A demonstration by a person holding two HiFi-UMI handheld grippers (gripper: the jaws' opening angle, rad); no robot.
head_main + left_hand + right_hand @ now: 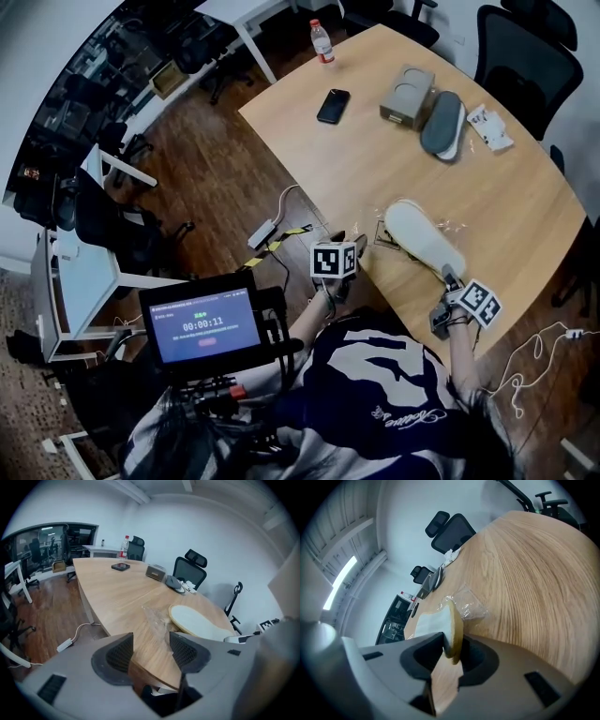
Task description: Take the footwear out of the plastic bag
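Observation:
A white slipper (422,239) lies sole up near the table's front edge. My right gripper (452,279) is shut on its heel end; in the right gripper view the slipper's rim (452,630) stands on edge between the two pads. The clear plastic bag (380,230) lies crumpled on the table at the slipper's toe end (471,604). My left gripper (151,651) is open at the table's edge, just short of the bag (157,618), with nothing between its fingers (119,656). In the head view it sits left of the slipper.
At the table's far side lie a second, grey slipper (442,124), a cardboard box (408,94), a white packet (489,127), a black phone (333,106) and a bottle (322,42). Office chairs (525,56) stand behind the table. A cable and adapter (262,232) lie on the floor.

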